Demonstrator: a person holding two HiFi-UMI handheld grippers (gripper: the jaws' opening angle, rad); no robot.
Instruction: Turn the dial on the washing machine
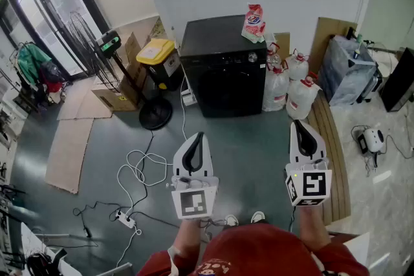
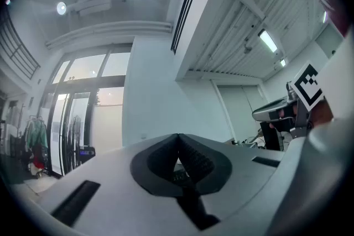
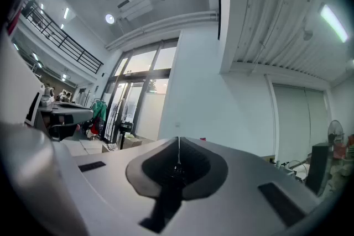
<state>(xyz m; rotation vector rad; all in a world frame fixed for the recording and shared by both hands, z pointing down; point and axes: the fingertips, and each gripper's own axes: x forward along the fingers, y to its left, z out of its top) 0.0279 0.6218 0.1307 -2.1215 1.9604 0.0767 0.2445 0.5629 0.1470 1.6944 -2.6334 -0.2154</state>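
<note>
The washing machine (image 1: 223,74) stands on the floor (image 1: 252,145) against the far wall. Its dial (image 1: 252,57) sits on the control panel near the front's upper right corner. The left gripper (image 1: 196,137) (image 2: 178,140) and the right gripper (image 1: 298,124) (image 3: 178,142) hang over the floor, well apart from the machine. Both have their jaws fully together and grip nothing. A detergent bag (image 1: 253,22) stands at the right edge of the machine's top.

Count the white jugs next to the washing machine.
3, all on the floor right of the washing machine: one jug against its side, one farther back, one in front. Others may hide behind them.
</note>
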